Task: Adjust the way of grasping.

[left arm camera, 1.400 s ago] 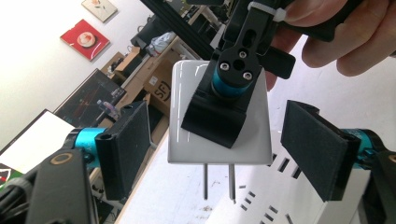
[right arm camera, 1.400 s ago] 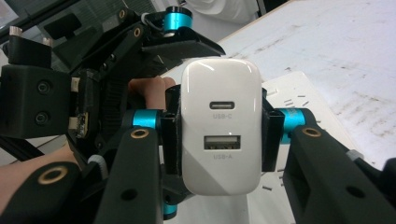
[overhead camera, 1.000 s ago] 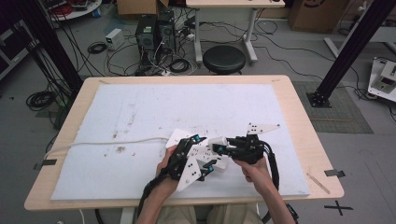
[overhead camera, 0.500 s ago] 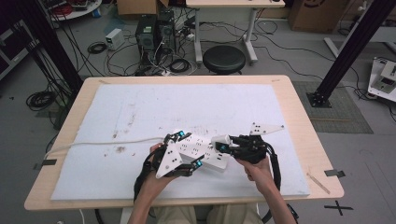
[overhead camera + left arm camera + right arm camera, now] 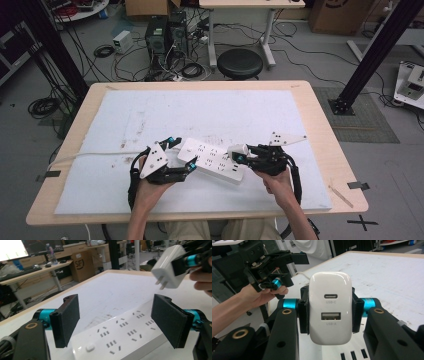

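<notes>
A white power strip [image 5: 212, 159] lies slantwise on the white mat near the table's front, and its white cable [image 5: 95, 156] runs off to the left. My left gripper [image 5: 182, 152] stands open with its jaws astride the strip's left end; the left gripper view has the strip [image 5: 120, 340] low between the black pads [image 5: 67, 320], untouched. My right gripper [image 5: 239, 155] is shut on a white USB charger [image 5: 238, 149] and holds it just above the strip's right end. In the right gripper view the charger [image 5: 330, 307] sits clamped between both pads, ports facing the camera. Its prongs [image 5: 161, 283] point down and left.
The white mat [image 5: 210, 110] covers most of the wooden table [image 5: 320, 120]. A thin stick [image 5: 341, 196] and a piece of tape [image 5: 358, 185] lie at the front right corner. Beyond the far edge stand a black stool [image 5: 240, 62], computer cases and floor cables.
My left gripper has slid left along the power strip to its left end, uncovering the sockets. The right gripper with the charger has kept still.
</notes>
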Demonstrator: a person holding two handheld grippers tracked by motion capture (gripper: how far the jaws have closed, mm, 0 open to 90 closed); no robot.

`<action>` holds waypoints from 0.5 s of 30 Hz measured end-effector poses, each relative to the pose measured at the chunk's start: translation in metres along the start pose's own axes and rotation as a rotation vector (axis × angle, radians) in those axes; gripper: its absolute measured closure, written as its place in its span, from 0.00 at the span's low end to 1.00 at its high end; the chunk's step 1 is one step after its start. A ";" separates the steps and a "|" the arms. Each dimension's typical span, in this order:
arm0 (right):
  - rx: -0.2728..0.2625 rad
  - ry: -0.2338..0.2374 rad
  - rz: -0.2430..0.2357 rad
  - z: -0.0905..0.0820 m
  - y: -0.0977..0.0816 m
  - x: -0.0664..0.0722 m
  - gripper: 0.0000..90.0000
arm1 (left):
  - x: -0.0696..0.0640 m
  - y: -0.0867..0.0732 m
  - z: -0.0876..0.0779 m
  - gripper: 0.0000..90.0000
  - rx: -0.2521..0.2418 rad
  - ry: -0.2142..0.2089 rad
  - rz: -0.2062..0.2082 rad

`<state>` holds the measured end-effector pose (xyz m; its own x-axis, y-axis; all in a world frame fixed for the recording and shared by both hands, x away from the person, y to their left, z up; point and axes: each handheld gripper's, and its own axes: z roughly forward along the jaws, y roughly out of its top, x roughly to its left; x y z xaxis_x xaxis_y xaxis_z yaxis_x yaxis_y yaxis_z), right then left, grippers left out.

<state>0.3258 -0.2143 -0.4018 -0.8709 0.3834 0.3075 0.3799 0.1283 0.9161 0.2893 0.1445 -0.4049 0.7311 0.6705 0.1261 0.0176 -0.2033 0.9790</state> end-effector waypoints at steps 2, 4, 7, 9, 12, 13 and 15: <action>0.000 -0.001 -0.001 0.000 0.000 0.000 0.70 | 0.000 0.000 0.000 0.26 0.000 0.000 0.000; 0.003 -0.010 -0.007 -0.002 0.000 0.001 0.70 | 0.010 -0.006 -0.006 0.26 0.015 0.018 -0.049; 0.003 -0.014 -0.008 -0.002 0.000 0.000 0.70 | 0.018 -0.011 -0.012 0.26 0.027 0.045 -0.061; 0.003 -0.016 -0.008 -0.002 0.000 0.001 0.70 | 0.020 -0.012 -0.013 0.26 0.028 0.051 -0.070; 0.002 -0.018 -0.018 -0.003 0.000 0.001 0.70 | 0.027 -0.017 -0.018 0.26 0.031 0.068 -0.095; 0.004 -0.022 -0.021 -0.003 0.000 0.001 0.70 | 0.029 -0.018 -0.020 0.26 0.031 0.069 -0.103; 0.007 -0.024 -0.025 -0.003 0.000 0.002 0.70 | 0.033 -0.021 -0.023 0.26 0.028 0.084 -0.117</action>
<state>0.3236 -0.2163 -0.4002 -0.8723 0.4020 0.2782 0.3605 0.1445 0.9215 0.2974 0.1873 -0.4177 0.6636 0.7477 0.0252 0.1192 -0.1389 0.9831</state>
